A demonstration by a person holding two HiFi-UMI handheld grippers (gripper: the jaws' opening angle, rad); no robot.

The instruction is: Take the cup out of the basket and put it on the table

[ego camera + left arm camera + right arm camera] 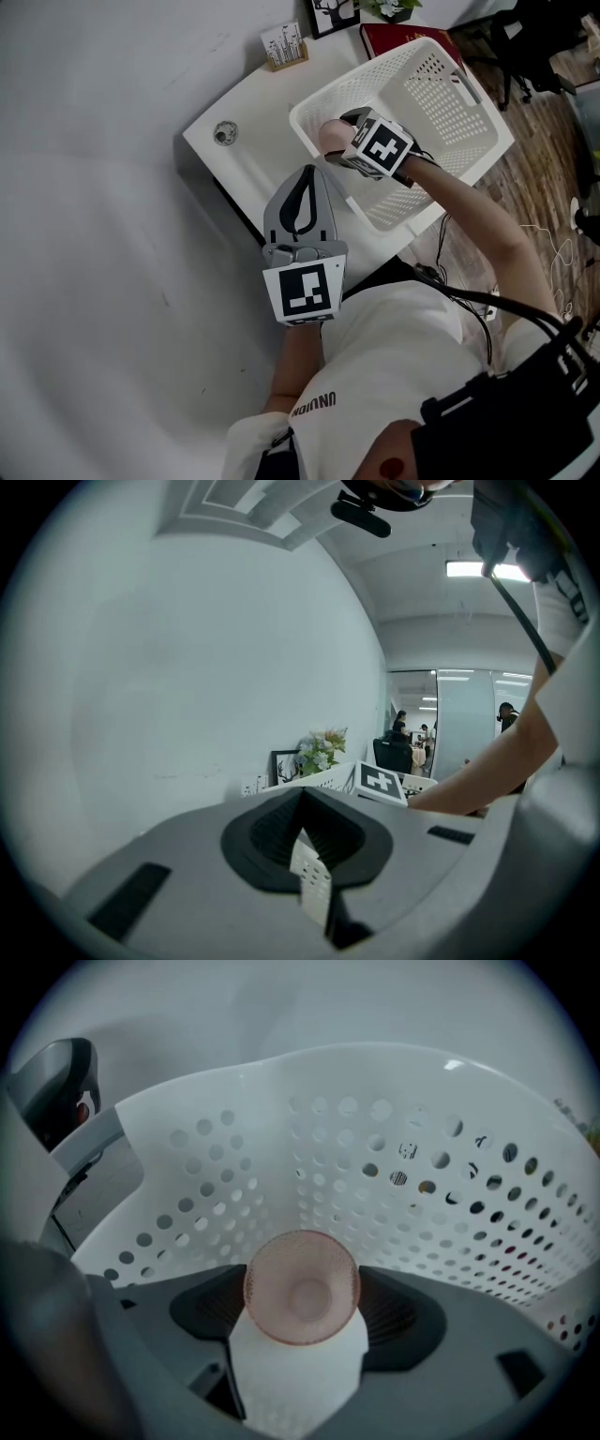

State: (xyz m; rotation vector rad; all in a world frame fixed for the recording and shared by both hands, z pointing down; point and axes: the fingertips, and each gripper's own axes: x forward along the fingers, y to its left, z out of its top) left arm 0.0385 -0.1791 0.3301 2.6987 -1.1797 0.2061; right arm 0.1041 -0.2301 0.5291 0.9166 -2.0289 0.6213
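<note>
From my remote seat I read it left to right. The bare white worktop (246, 112) takes up the left of the head view, and I judge that is where the cup should go. My left tool (310, 178) hangs over the worktop's near edge, just short of the basket. Its jaws meet at the tips with nothing between them, and its own view confirms this: only a sliver of perforated white shows through the pad gap. It has no part in this step. Right of it, the right tool (349, 131) reaches into the near-left corner of the white perforated basket (469, 141) and grips the pink cup (301, 1288). In that tool's view the cup sits squarely between the two dark pads, its round end facing the camera. I cannot tell whether that end is the mouth or the base, nor whether the cup is clear of the basket floor. The basket walls stand around the tool on every side, so I take the grasp as made and the lift-out as the step in hand. Next I must raise the cup straight up past the rim, carry it left over the wall to the open worktop, turn it upright, set it down, and only then part the jaws.
</note>
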